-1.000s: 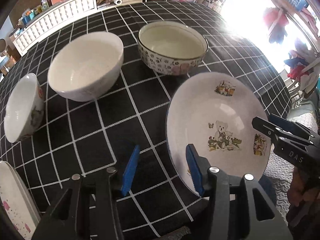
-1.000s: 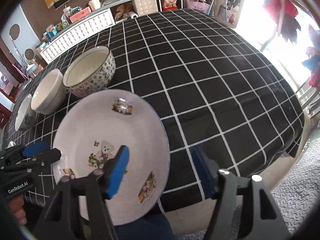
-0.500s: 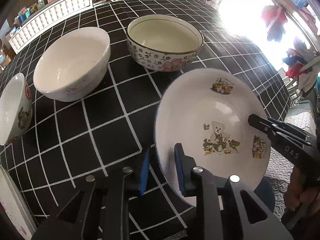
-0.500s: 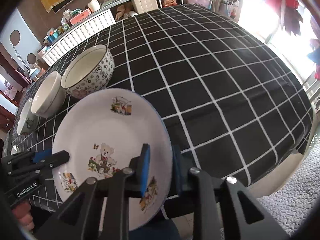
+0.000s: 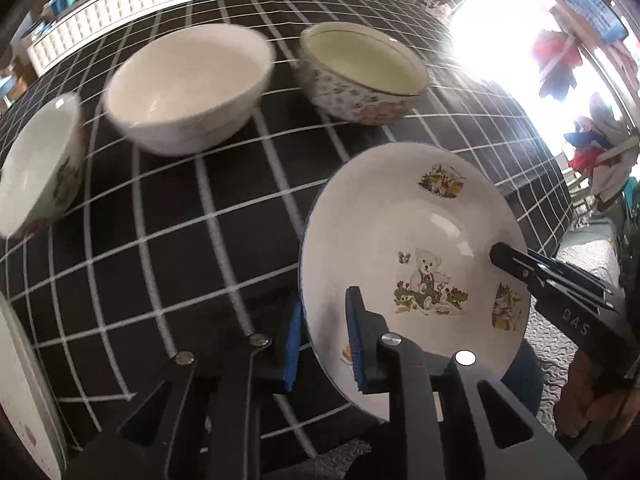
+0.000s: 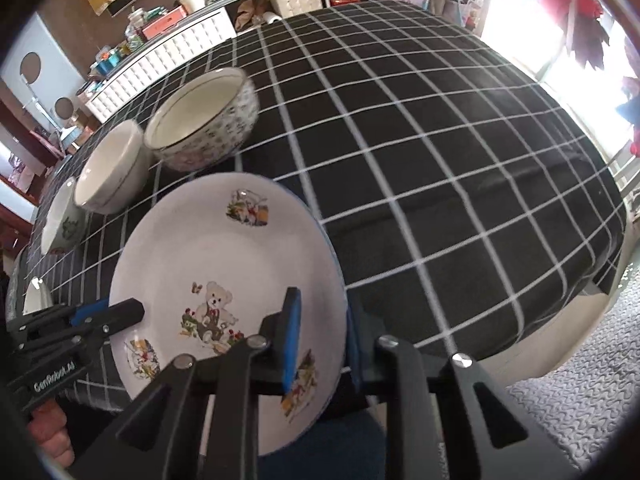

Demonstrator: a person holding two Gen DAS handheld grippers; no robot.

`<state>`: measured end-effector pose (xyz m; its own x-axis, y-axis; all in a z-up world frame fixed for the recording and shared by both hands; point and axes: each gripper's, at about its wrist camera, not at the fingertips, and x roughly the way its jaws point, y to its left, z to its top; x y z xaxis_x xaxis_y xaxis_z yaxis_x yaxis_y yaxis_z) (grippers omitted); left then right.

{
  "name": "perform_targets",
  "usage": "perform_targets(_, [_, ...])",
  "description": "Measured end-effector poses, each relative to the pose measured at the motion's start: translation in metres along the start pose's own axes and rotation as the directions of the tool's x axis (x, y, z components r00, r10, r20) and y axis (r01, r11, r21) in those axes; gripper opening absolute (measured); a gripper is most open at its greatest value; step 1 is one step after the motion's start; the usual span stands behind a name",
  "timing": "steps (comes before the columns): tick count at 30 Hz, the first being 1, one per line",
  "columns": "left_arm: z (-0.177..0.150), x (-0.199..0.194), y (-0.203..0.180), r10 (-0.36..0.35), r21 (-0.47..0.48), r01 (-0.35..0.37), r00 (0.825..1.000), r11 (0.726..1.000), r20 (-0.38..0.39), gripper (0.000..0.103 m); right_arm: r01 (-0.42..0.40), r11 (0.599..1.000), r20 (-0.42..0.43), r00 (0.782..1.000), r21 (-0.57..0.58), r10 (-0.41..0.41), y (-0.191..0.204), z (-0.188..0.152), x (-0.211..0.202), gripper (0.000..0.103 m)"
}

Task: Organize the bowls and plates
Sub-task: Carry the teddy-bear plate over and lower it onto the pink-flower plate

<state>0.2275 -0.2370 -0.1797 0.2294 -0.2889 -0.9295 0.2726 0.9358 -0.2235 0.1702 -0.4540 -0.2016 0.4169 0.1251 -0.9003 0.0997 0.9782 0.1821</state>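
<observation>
A white plate (image 5: 420, 220) with a teddy bear picture lies at the near edge of the black checked table (image 6: 440, 160). My left gripper (image 5: 324, 312) straddles its left rim, one blue pad outside and one inside, and its jaws are closing on that rim. My right gripper (image 6: 320, 308) is shut on the plate's (image 6: 224, 248) right rim. Each gripper shows in the other's view: the right gripper (image 5: 500, 252) at the plate's right side, the left gripper (image 6: 120, 312) at its left side.
Behind the plate stand a flowered bowl (image 5: 360, 76), a plain white bowl (image 5: 188, 88) and a small patterned bowl (image 5: 36, 168) in a row. Another plate's edge (image 5: 24, 380) shows at the lower left. The table's right half (image 6: 460, 220) bears nothing; grey floor mat lies beyond its edge.
Both grippers have gone from open beside the plate to closed over its rim. The left one shifted right onto the left rim. The bowls now look blurred from camera motion.
</observation>
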Motion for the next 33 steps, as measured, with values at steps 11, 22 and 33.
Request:
perform_targets(11, [-0.031,-0.033,0.043,0.046,-0.069,-0.043,0.998,0.997,0.042,0.013,-0.044,0.997,-0.009,0.999,-0.064,0.044,0.058,-0.006,-0.001,0.025])
perform_targets(22, [-0.068,-0.089,0.109,0.074,-0.178,-0.054,0.991,0.983,0.109,0.013,-0.081,0.979,0.019,0.996,-0.185,0.085,0.132,-0.012,-0.02,0.025])
perform_targets(33, [-0.102,-0.146,0.18,0.119,-0.273,-0.07,0.978,0.96,0.17,0.013,-0.155,0.952,-0.015,0.987,-0.265,0.157,0.201,-0.023,-0.014,0.025])
